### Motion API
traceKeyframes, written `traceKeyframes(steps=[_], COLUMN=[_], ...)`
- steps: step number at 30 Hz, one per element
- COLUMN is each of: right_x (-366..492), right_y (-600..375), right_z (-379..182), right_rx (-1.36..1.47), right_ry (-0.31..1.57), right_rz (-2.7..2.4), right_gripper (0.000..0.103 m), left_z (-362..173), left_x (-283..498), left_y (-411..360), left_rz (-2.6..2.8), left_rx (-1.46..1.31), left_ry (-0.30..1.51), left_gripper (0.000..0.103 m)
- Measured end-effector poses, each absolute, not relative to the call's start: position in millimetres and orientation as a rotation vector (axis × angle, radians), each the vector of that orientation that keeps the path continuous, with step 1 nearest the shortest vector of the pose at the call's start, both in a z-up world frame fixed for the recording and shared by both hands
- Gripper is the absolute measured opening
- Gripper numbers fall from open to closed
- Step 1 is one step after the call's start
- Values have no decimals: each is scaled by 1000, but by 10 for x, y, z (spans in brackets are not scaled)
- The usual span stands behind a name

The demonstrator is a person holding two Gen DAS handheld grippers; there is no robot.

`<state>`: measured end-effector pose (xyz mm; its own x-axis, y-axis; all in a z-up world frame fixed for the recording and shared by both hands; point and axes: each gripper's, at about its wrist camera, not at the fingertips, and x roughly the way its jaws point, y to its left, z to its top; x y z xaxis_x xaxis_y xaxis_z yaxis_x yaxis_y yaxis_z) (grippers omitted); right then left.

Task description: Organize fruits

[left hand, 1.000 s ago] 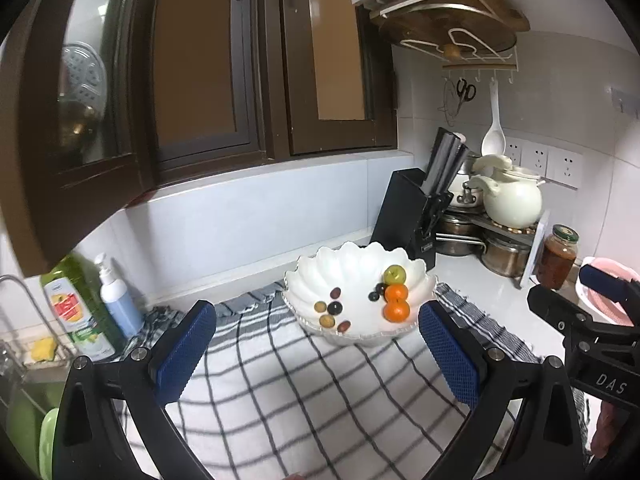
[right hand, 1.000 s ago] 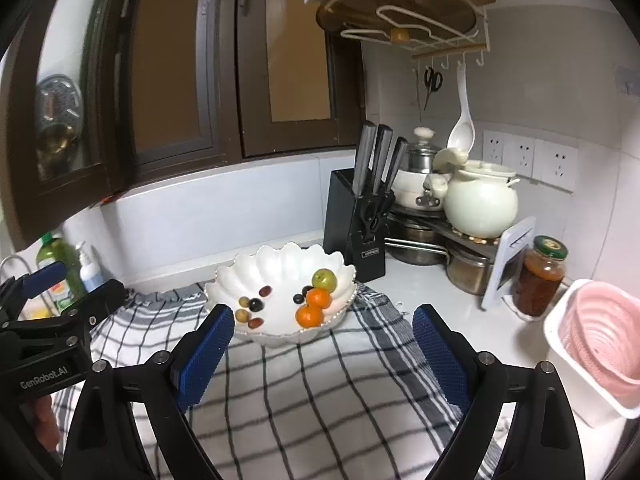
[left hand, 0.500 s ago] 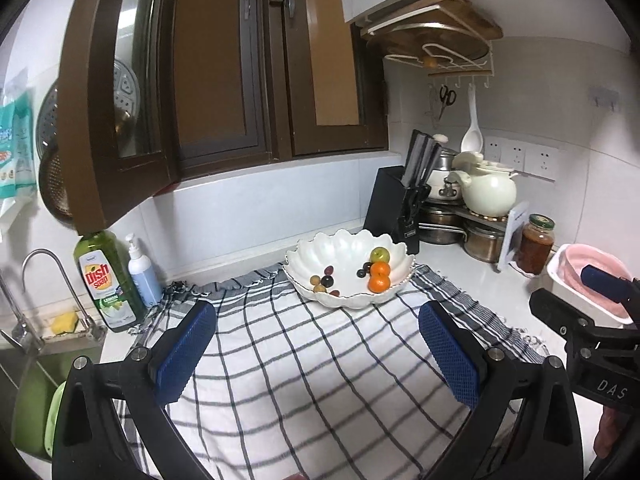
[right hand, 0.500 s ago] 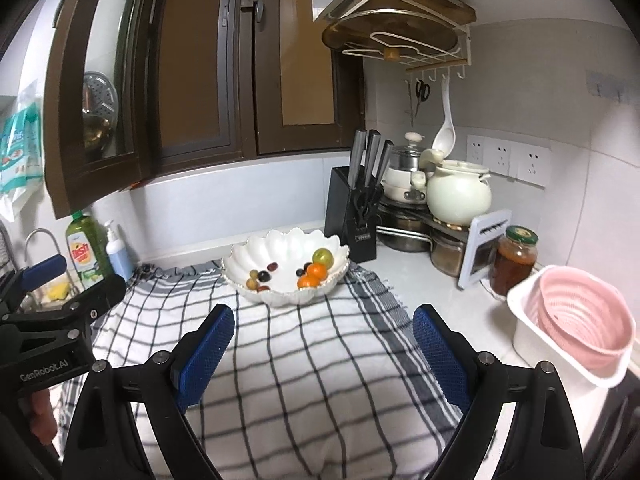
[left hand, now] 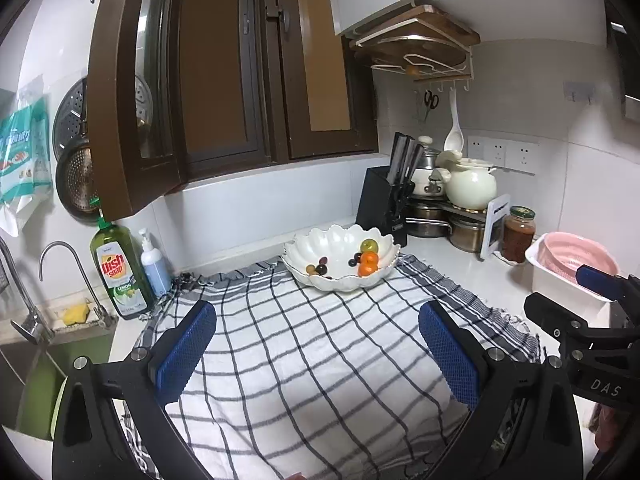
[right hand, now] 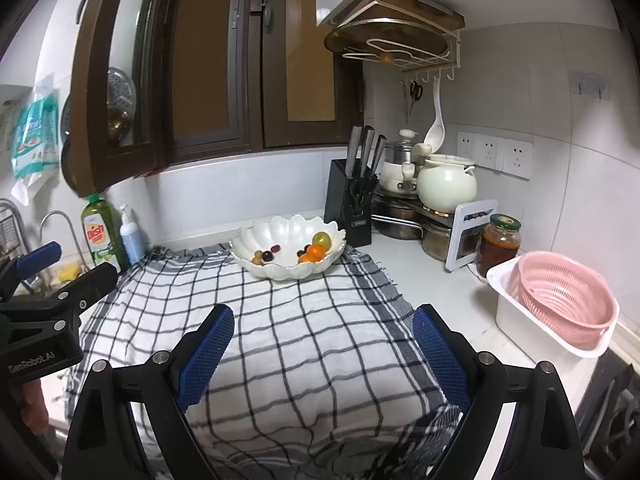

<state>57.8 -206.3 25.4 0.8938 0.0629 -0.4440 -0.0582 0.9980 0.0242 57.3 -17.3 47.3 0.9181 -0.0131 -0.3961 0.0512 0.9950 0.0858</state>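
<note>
A white scalloped bowl (left hand: pixel 338 280) (right hand: pixel 280 270) stands at the far end of a checked cloth (left hand: pixel 304 356) (right hand: pixel 272 340). It holds a green fruit (left hand: pixel 369 245) (right hand: pixel 322 239), oranges (left hand: pixel 368 263) (right hand: pixel 314 253) and small dark and tan fruits (left hand: pixel 318 269) (right hand: pixel 265 255). My left gripper (left hand: pixel 318 350) is open over the near part of the cloth, well short of the bowl, nothing between its blue pads. My right gripper (right hand: pixel 323 354) is open beside it, also empty. Each gripper shows at the edge of the other's view.
A knife block (right hand: pixel 354 206) stands right behind the bowl, with pots, a cream kettle (right hand: pixel 448 188) and a sauce jar (right hand: pixel 500 242) further right. A pink colander in a white tub (right hand: pixel 560 308) sits at the right. Dish soap (left hand: pixel 118 272), a pump bottle and the sink are at the left.
Both grippers have drawn back from the bowl, which now looks smaller and farther. More of the cloth and counter shows. The jaws stayed open.
</note>
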Motion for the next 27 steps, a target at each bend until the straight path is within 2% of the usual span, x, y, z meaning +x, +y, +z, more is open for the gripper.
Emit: traceKeyframes(steps=[27], right_x=[189], right_y=[-2075], right_z=[324], right_rx=[23], right_ry=[442], right_rz=[87], right_gripper=[92], left_z=[543], left_x=[149], left_y=[-204], left_rz=[-63], left_rx=[93], left_ry=[383], left_gripper=[103])
